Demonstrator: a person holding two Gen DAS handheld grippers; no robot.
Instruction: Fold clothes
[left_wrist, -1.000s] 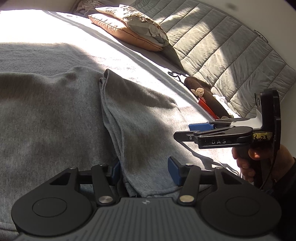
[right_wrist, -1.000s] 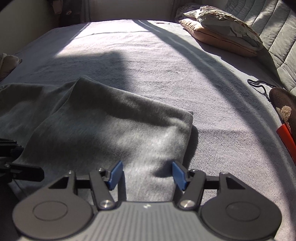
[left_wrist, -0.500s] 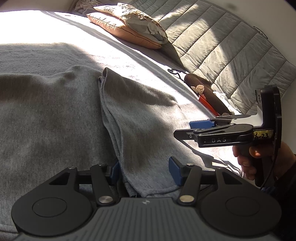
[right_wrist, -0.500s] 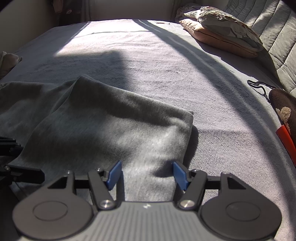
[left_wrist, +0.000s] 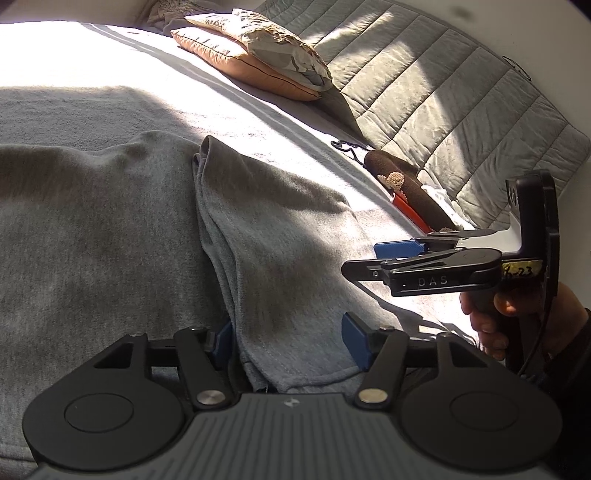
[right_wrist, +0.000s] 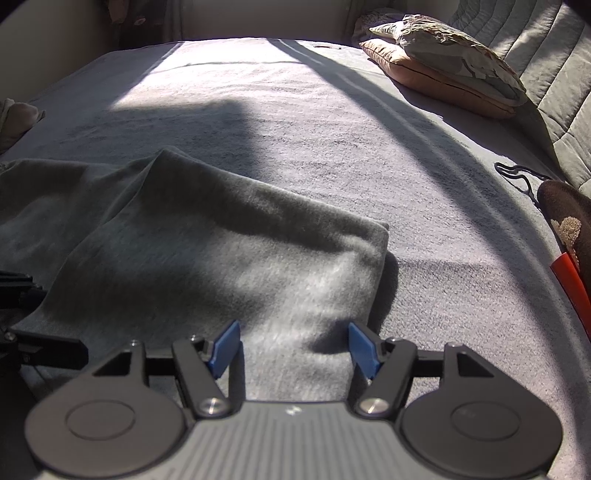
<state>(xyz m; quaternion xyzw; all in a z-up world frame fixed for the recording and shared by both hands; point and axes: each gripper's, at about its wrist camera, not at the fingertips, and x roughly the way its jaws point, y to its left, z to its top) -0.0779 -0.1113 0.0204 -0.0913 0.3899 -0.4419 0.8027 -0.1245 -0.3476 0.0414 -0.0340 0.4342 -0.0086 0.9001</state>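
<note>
Sunlight falls in bands across a wide bed covered with a pale grey blanket (right_wrist: 332, 122), where a grey knit garment (right_wrist: 229, 258), partly folded into a flat rectangular panel, lies at the near edge. Both hand-held tools hover low over its near hem. Left gripper (left_wrist: 286, 341), black with blue pads, straddles the stacked fold edge of the garment; its jaws have just been opening, and cloth lies between them, though whether the left pad touches the fabric is hard to tell. Right gripper (right_wrist: 295, 349) is parted over the panel's right portion, near its right edge, gripping nothing; in the left wrist view a hand (left_wrist: 491, 314) holds it. Two stacked cushions (right_wrist: 443, 70) rest by the grey quilted backrest (left_wrist: 443, 110).
</note>
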